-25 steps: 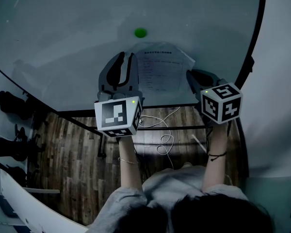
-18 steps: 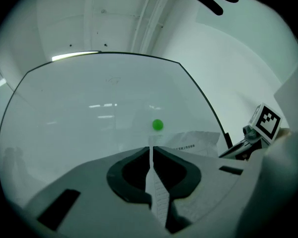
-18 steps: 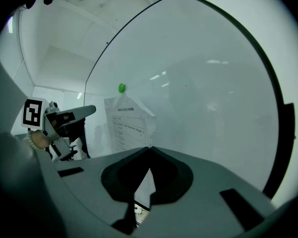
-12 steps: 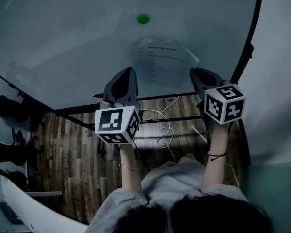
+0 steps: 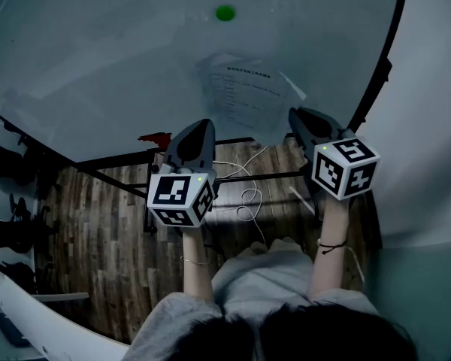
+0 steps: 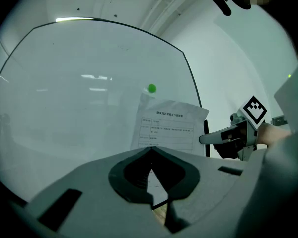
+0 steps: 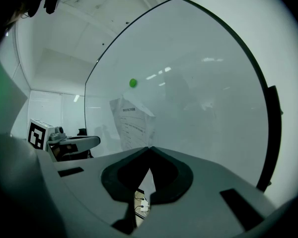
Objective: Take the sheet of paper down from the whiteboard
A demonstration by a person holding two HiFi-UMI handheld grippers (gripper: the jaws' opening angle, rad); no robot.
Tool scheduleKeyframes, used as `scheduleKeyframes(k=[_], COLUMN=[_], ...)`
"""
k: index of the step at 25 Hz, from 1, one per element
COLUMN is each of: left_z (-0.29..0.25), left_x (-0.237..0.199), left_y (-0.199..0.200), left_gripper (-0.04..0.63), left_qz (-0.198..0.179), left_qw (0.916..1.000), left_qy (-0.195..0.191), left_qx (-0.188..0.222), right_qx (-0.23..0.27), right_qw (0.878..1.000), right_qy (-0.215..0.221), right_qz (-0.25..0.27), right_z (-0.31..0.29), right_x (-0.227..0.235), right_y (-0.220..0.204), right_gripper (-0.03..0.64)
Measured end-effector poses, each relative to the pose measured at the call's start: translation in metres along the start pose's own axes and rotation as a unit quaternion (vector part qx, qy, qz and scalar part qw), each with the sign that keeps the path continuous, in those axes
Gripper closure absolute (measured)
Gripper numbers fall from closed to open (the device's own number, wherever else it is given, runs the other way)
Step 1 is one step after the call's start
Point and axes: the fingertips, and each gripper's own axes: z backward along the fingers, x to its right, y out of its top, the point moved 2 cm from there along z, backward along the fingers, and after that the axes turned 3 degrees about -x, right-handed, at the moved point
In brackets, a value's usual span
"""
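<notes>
Both are closed, the left gripper point(image 5: 202, 125) on nothing and the right gripper point(image 5: 292, 114) pinching the right edge of the paper point(image 5: 244, 96) hanging below the magnet point(image 5: 225, 12), so probably best it draws it off the whiteboard point(image 5: 98, 51) slow, no yanking.

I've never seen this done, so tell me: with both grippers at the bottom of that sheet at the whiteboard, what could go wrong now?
Tearing: the left gripper and right gripper both appear shut on the sheet of paper near its lower edge; pulling apart could rip it. Creasing: its top right corner is already folded. Dropping: it hangs below the green magnet, so a slipped grip lets it fall.
</notes>
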Motion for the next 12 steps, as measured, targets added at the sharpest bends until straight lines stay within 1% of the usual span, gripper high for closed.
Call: scheduleKeyframes(k=[7,12], left_z=[0.003,0.016], left_x=[0.008,0.014], left_y=[-0.001,-0.005], left_gripper=[0.591,0.59], left_qz=[0.006,0.022], left_qw=[0.9998,0.9994], left_qy=[0.016,0.022], left_qx=[-0.014,-0.015], right_qx=[-0.004,-0.003], right_qw=[1.0,1.0], right_qy=[0.018,0.028], right_qz=[-0.009,0.002], right_z=[0.003,0.012], right_x=[0.009,0.002], right_y=[0.004,0.011], right_gripper=[0.615,0.615])
